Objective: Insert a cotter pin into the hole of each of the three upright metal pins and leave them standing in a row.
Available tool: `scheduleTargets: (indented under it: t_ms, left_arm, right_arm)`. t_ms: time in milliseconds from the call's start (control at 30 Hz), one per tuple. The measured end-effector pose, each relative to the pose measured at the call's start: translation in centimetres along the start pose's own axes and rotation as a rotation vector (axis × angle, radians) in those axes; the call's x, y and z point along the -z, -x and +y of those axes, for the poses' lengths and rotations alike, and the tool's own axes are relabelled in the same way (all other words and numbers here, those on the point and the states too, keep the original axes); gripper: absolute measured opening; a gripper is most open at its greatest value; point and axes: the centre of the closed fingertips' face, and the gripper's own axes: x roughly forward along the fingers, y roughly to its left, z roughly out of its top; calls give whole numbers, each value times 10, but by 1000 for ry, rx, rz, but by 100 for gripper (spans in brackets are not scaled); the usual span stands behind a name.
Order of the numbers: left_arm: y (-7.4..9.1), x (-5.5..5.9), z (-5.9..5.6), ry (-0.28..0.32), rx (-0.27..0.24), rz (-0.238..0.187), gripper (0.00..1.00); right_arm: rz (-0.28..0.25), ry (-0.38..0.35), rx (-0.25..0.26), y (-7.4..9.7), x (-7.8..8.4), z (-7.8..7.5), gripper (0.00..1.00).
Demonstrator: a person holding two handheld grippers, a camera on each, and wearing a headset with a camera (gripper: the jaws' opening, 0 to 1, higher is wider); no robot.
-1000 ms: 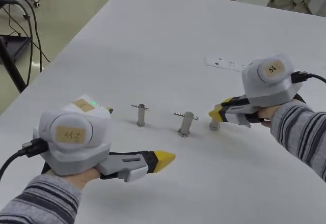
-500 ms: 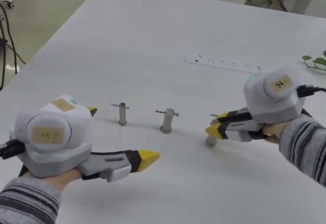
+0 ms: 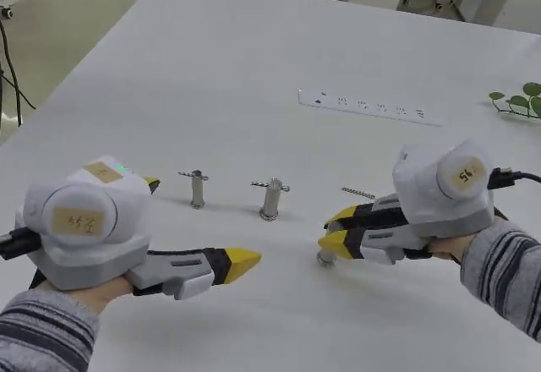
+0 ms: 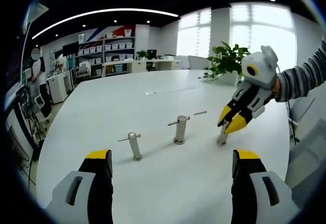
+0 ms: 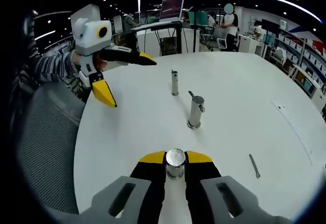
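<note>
The white table (image 3: pixel 254 68) carries three short metal pins in a loose row. The left pin (image 3: pixel 197 190) and the middle pin (image 3: pixel 270 199) stand upright and well apart. Each has a wire through its top (the left cotter pin (image 3: pixel 184 174) and the middle cotter pin (image 3: pixel 257 185)). The third pin (image 3: pixel 324 258), nearer the front, seems to rest its foot on the surface. A loose cotter pin (image 3: pixel 358 193) lies flat near it. A white power strip (image 3: pixel 368 107) lies farther back.
</note>
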Motion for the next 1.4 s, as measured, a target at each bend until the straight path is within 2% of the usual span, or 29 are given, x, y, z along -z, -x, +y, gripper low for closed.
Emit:
scheduleTargets:
  t_ms: [333, 633, 1067, 1200, 1400]
  left_arm:
    - [-1, 1, -3, -7, 7, 9, 97]
    - [-1, 3, -2, -7, 10, 14, 97]
    - [-3, 4, -6, -12, 23, 19, 97]
    - [-4, 4, -6, -11, 25, 18, 97]
    - [-4, 2, -5, -6, 22, 5, 98]
  right_arm:
    - [-19, 60, -70, -18, -10, 19, 8]
    - [-27, 80, -85, -23, -12, 21, 8]
    - [-2, 90, -84, -22, -10, 21, 10]
    - [12, 104, -76, -19, -7, 20, 17]
    - [43, 97, -70, -6, 3, 15, 25]
